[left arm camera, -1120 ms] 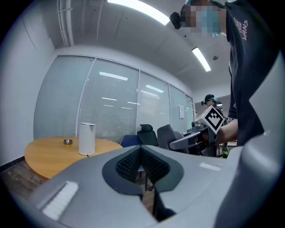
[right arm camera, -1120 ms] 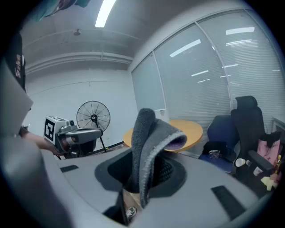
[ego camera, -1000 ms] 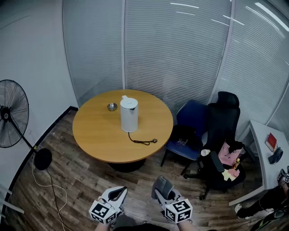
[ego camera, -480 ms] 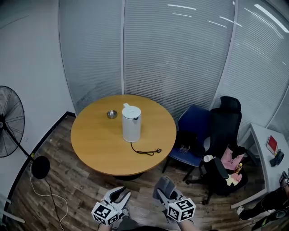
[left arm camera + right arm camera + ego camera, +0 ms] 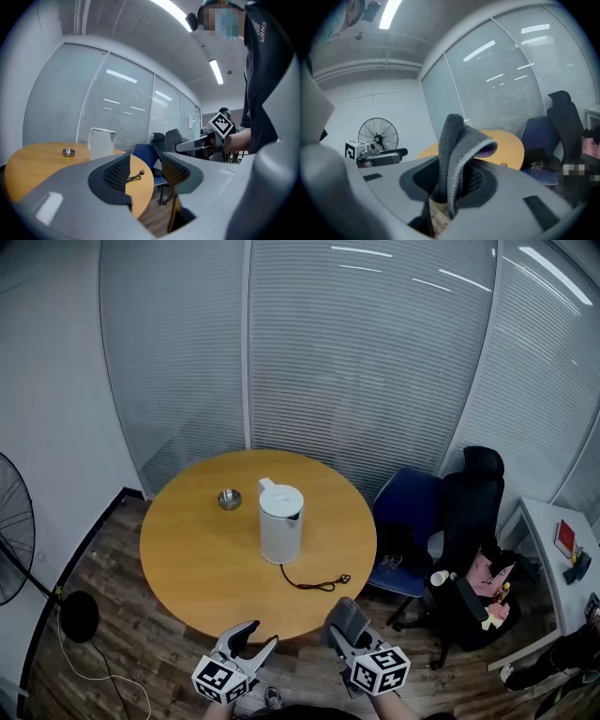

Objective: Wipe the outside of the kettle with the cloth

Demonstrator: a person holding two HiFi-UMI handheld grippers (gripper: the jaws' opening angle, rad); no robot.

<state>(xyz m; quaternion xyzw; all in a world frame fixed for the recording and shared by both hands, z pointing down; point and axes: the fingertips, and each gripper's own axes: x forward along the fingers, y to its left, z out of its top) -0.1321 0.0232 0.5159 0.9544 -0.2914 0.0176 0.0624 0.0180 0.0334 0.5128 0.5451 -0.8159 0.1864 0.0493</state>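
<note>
1. Kettle (image 5: 281, 521) placement first: it stands upright near the middle of the round table (image 5: 187, 559), its long axis vertical. It is well apart from both of your tongs, which hang past the table's near rim.
2. Your right tongs (image 5: 342, 629) are clenched on the cloth (image 5: 345, 612). In the right gripper view the grey fold (image 5: 457, 150) sticks up between the pads and flops over to one side, so the wiping tool is already in hand.
3. Your left tongs (image 5: 260, 634) are opening, and nothing sits between them. The left gripper view shows only the table edge and floor through the gap.
4. The relation that counts: from the cloth, the kettle lies ahead and somewhat to the left, across the near part of the table. From the left tongs it lies almost straight ahead, a touch to the right. Neither is clearly nearer, so I judge the left better lined up to steady the body while you bring the cloth in from the right.
5. Mind the cord (image 5: 314, 579): it trails from the kettle's base toward the near right rim, roughly on the line between cloth and kettle.
6. The small dish (image 5: 230, 499) sits beyond and left of the kettle, out of your way.
</note>
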